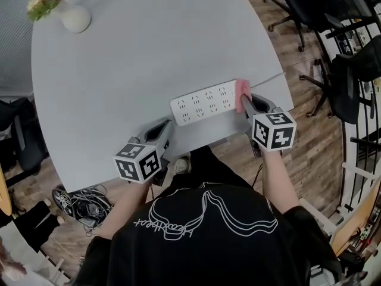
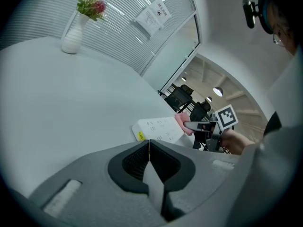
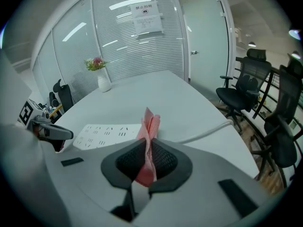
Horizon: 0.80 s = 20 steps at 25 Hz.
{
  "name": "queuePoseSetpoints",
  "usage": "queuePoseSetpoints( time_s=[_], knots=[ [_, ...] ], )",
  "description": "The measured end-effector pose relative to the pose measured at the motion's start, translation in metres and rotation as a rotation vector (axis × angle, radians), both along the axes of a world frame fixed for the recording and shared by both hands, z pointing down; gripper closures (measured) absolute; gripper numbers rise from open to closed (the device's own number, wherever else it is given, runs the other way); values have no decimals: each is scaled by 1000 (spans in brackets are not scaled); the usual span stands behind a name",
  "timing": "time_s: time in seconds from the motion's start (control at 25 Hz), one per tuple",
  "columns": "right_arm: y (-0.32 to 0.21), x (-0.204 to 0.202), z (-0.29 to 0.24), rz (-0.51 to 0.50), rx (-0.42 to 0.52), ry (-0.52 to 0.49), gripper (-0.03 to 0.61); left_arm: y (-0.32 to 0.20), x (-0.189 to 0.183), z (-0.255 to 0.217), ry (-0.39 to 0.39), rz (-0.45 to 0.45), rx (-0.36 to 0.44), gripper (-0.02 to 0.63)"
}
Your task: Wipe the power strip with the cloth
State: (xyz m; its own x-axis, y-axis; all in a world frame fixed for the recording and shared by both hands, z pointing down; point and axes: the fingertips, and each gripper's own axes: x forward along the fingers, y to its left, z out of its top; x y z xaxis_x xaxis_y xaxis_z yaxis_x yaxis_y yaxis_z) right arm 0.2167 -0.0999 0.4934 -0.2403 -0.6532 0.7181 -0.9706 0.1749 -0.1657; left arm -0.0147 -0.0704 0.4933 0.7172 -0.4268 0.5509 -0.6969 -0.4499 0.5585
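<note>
A vase of flowers (image 1: 75, 16) stands far left on the grey table (image 1: 137, 52). The left gripper (image 1: 163, 127) is shut tight with nothing in it, just near the left end of the white power strip (image 1: 204, 102). The right gripper (image 1: 247, 102) pinches the pink cloth (image 1: 242, 92) at the strip's right end. Black chairs (image 1: 312, 5) stand far right.

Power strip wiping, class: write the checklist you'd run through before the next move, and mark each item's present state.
1. Grip: right gripper clamps the pink cloth: ok.
2. Start: cloth at the cable end of the power strip: ok.
3. Lie: strip flat, sockets up: ok.
4. Support: left gripper steadying strip: not ok; shut on nothing, apart from it.
5. Contact: cloth pressing on strip: cannot tell.
</note>
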Motion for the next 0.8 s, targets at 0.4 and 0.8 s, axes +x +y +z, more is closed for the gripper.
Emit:
queuePoseSetpoints(
  time_s=[0.4,0.8],
  knots=[
    [3,12,-1,47,-12,-37,541,2,2,-2,0,4,4,600],
    [-5,-9,-35,18,58,-85,541,4,-10,-10,1,-17,17,600]
  ],
)
